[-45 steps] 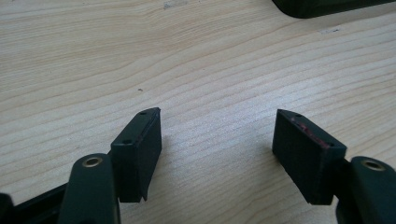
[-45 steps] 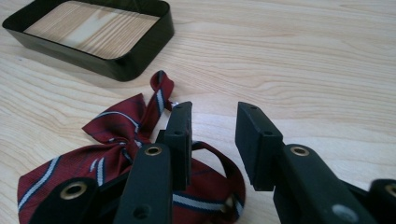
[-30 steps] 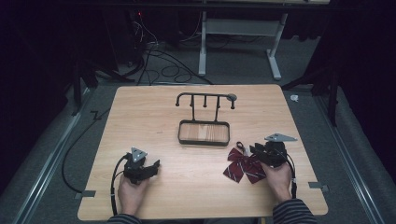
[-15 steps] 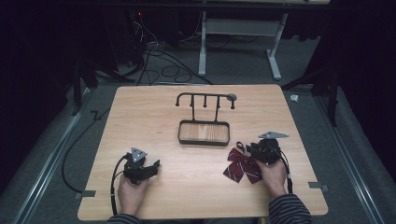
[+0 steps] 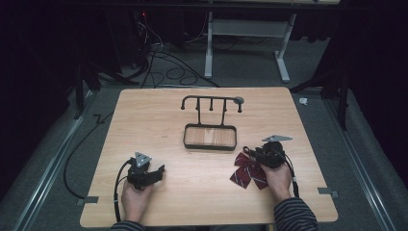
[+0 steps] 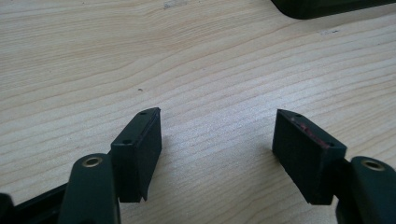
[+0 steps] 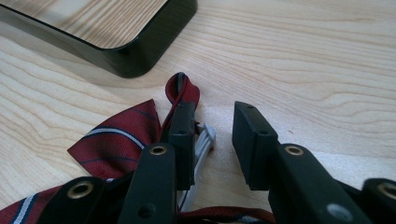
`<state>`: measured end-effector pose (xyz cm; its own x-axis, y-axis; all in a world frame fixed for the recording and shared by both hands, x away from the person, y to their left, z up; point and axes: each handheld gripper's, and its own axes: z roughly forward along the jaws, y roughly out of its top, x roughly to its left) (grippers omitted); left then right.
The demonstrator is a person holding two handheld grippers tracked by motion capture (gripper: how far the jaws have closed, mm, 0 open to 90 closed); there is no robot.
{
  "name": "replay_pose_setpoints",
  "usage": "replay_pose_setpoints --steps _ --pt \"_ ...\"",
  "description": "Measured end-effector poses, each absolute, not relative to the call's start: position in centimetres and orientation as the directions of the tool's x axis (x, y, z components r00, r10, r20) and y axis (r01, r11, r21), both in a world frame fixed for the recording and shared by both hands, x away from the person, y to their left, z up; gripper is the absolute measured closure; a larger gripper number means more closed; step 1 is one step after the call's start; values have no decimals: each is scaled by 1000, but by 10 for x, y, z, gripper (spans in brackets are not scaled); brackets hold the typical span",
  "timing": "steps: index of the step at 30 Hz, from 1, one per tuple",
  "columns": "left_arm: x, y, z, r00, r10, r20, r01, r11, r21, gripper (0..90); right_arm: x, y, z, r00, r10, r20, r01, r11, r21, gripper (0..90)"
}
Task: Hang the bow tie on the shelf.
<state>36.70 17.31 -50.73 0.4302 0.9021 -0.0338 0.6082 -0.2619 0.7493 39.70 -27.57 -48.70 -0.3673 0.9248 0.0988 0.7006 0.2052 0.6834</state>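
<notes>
Right claw (image 5: 251,153) sits lower right of the high view, jaws parted a little, nothing clamped between them. In the right gripper view its left jaw rests against the knot and grey clip of a red striped bow tie (image 7: 122,134), and the gap between the jaws shows bare wood. Bow tie (image 5: 248,170) lies flat on the table (image 5: 202,187), just left of the right hand (image 5: 278,177), near the front right corner of a black-rimmed tray (image 5: 210,138) at table centre. Tray carries a black hook rack (image 5: 211,102) standing at its back edge. Tray corner (image 7: 140,56) fills the upper left of the right gripper view. Left claw (image 6: 217,140) is released wide over bare wood, held by the left hand (image 5: 135,199) at lower left, well apart from the tie.
</notes>
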Motion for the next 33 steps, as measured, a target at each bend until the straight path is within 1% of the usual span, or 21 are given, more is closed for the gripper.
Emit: replay_pose_setpoints --steps 8,9,14,19,28,33 --pt "367 173 -507 431 902 -36 610 -262 748 333 400 -273 -491 -375 922 97 709 219 670 730" --pt "367 173 -507 431 902 -36 610 -262 748 333 400 -273 -492 -375 922 95 712 221 667 755" --pt "367 173 -507 431 902 -36 610 -262 748 333 400 -272 -492 -381 921 81 707 234 668 789" --pt "367 173 -507 431 901 -37 610 -261 748 333 400 -273 -492 -389 919 68 705 249 664 843" --pt "367 173 -507 431 902 -37 610 -261 748 333 397 -272 -488 -406 912 62 694 263 670 856" --pt "367 173 -507 430 902 -35 609 -262 748 333 393 -277 -480 -409 911 50 675 265 689 856"
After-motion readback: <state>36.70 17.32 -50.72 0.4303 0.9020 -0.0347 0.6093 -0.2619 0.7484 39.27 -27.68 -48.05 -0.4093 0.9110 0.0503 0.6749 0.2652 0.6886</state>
